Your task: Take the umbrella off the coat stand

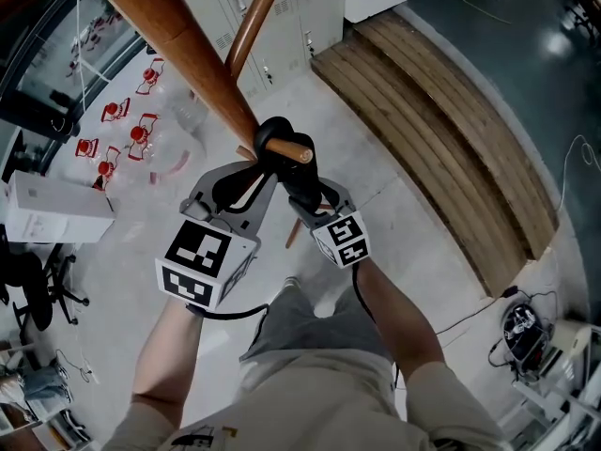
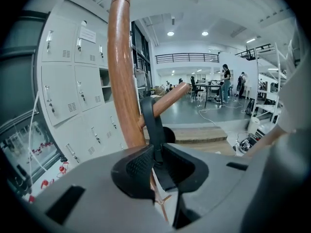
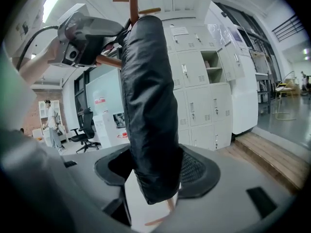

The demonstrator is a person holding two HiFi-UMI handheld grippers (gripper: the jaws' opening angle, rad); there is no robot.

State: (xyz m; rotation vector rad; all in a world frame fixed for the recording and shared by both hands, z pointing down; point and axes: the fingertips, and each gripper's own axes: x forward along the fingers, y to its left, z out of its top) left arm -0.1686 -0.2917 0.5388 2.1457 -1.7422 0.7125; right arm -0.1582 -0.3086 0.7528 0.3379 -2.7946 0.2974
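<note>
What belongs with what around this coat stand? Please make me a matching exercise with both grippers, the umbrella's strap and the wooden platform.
Things:
1. left gripper
2. right gripper
3. strap
4. wooden platform

Places and states:
A. folded black umbrella between its jaws
B. looped over a peg of the coat stand
C. lying beside the lockers
D. jaws on a thin black band

Pairs: 1-D, 2-A, 3-B, 4-C.

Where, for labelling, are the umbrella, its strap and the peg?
umbrella (image 3: pixel 148 106), right gripper view, middle of black sleeve
strap (image 2: pixel 153 125), left gripper view, loop under peg
peg (image 1: pixel 289 148), head view, near its tip
</note>
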